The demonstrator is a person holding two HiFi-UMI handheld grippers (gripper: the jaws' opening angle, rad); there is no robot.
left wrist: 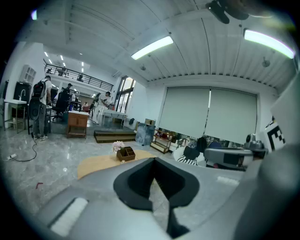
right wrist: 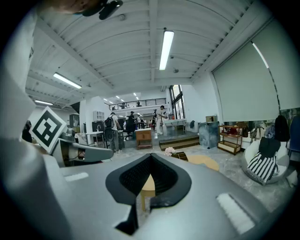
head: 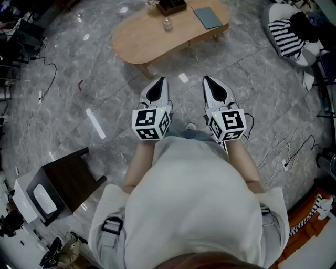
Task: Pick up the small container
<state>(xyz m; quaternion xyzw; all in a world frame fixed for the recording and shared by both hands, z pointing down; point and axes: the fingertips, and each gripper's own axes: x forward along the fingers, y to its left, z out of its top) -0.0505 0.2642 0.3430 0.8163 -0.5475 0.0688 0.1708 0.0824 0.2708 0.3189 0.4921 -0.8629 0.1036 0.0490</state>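
Though tiny, a pale round container

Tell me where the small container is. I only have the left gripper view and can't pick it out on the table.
Observer: The head view shows the small container standing on the wooden table, just on the near side of the wooden organizer.
Operator: Anything else up there?
Observer: A flat grey-blue pad lies to the container's right, apart from it.
Operator: Right gripper?
Observer: The right gripper is held close to the person's body, well short of the table. Its own view shows the jaws together with nothing between them.
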